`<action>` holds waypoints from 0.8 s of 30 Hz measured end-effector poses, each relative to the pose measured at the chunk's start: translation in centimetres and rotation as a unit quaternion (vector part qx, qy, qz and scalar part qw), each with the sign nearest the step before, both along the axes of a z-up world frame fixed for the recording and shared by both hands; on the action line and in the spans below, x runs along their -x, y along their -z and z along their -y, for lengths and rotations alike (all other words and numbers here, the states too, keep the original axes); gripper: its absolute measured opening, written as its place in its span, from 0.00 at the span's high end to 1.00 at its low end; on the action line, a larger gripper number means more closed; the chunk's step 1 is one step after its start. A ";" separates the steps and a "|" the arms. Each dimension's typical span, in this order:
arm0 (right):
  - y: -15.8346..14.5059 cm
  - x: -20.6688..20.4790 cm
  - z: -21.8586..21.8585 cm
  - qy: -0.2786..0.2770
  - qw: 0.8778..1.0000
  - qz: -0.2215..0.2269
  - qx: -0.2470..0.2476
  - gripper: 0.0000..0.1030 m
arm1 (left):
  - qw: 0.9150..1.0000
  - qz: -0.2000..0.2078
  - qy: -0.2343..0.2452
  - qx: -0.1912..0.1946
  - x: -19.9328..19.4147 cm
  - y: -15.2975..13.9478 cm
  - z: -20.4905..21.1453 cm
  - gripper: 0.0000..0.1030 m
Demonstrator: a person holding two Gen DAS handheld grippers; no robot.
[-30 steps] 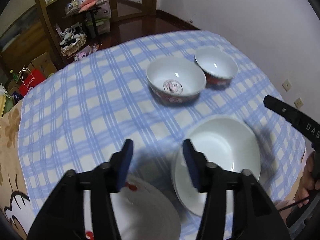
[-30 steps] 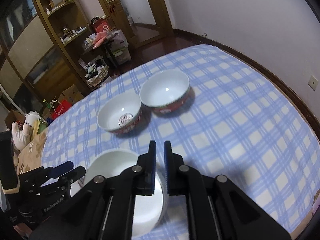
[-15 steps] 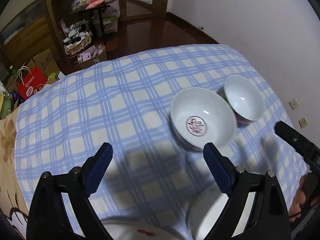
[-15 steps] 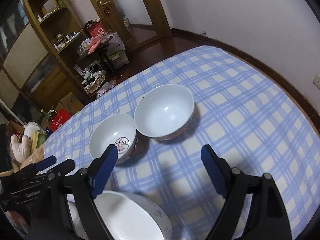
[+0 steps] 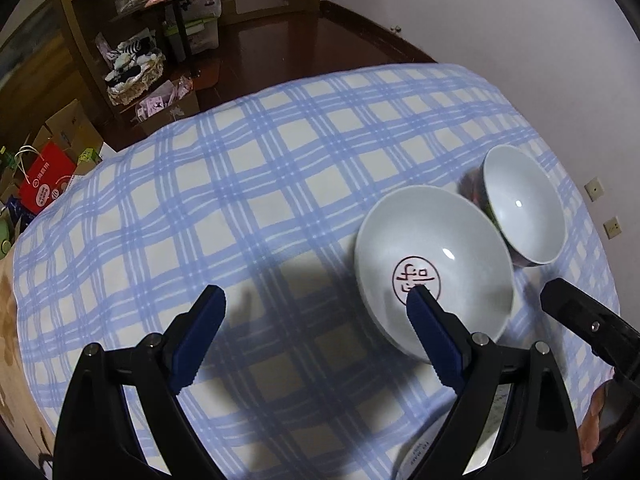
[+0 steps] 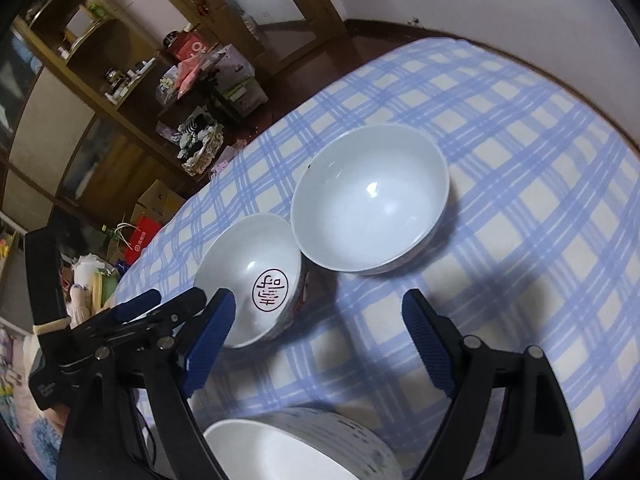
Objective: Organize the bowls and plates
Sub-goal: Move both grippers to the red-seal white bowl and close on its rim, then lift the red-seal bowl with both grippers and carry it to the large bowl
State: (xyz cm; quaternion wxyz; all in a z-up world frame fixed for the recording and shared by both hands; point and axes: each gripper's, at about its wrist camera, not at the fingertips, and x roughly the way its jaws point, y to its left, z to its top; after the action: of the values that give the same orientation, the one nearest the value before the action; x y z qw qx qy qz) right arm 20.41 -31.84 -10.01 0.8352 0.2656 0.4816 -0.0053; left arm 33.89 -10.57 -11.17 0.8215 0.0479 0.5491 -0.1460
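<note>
Plate (image 6: 296,448) cut off by bottom edge, plain bowl's (image 5: 520,208) outer pattern blurred

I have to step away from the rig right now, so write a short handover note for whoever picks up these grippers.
Left gripper: open, nothing between its jaws, hanging by the near rim of the stamped bowl.
Right gripper: open, empty, over the cloth in front of both bowls.
Things: stamped bowl and plain bowl stand upright side by side on the checked tablecloth, rims about touching. A white dish sits at the near edge under the right gripper.
Done: both grippers' jaws have just been opening; neither holds anything.
Left: bowls not yet stacked; probably nest one in the other.
</note>
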 end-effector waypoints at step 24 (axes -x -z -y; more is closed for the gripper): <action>3.5 -2.9 -3.0 -0.006 0.999 -0.044 -0.022 0.84 | 0.998 -0.038 0.008 0.044 0.2 1.6 1.8 0.89</action>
State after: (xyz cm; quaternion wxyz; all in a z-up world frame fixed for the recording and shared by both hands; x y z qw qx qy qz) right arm 23.33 -28.86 -13.53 0.8070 0.2804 0.5198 -0.0017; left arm 33.64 -12.35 -12.76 0.8002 0.0106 0.5725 -0.1783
